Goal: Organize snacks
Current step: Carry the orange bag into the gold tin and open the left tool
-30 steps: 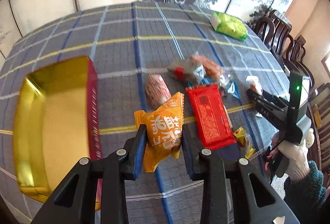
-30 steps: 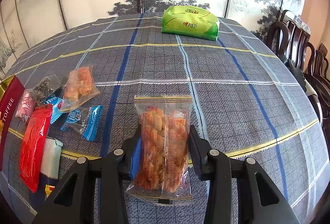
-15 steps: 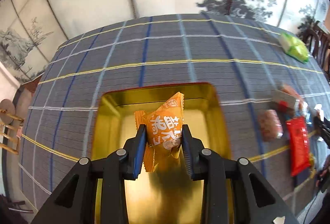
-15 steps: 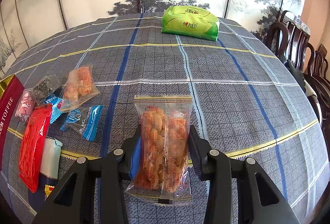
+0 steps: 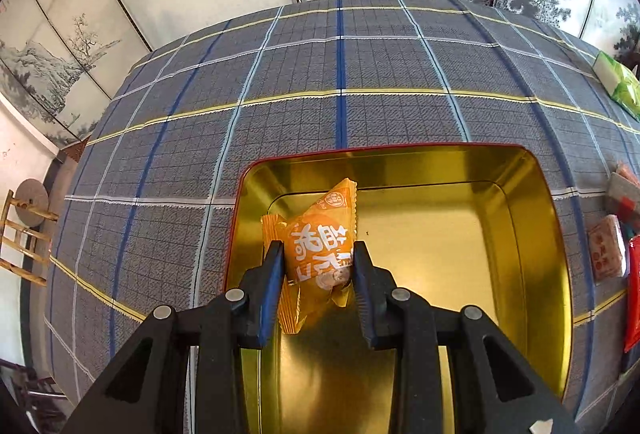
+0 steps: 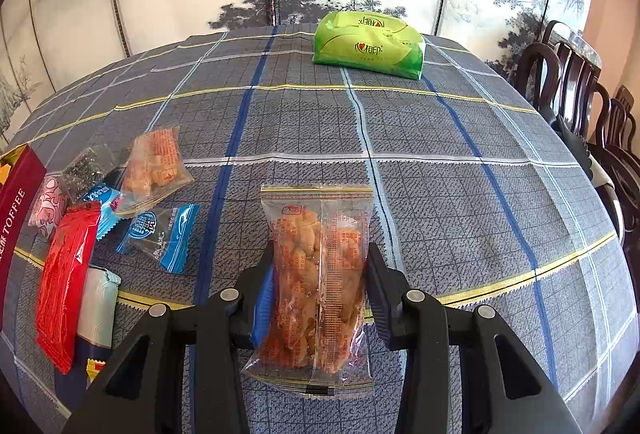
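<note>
The left tongs (image 5: 316, 266) grip the orange packet (image 5: 320, 246), now carried from the counter (image 5: 340, 74) to over the gold tin (image 5: 520, 234) at lower centre, ready to drop; the right tongs (image 6: 320, 270) grip a clear snack bag (image 6: 320, 266), unmoved; loose packets (image 6: 156, 234) wait at left.

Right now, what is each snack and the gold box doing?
Orange snack packet: pinched in left gripper, over the tin.
Gold tin: open, nothing lying in it.
Clear snack bag: pinched in right gripper, above the table.
Red packet: lying flat on the cloth.
Green pack: lying at the far edge.
</note>
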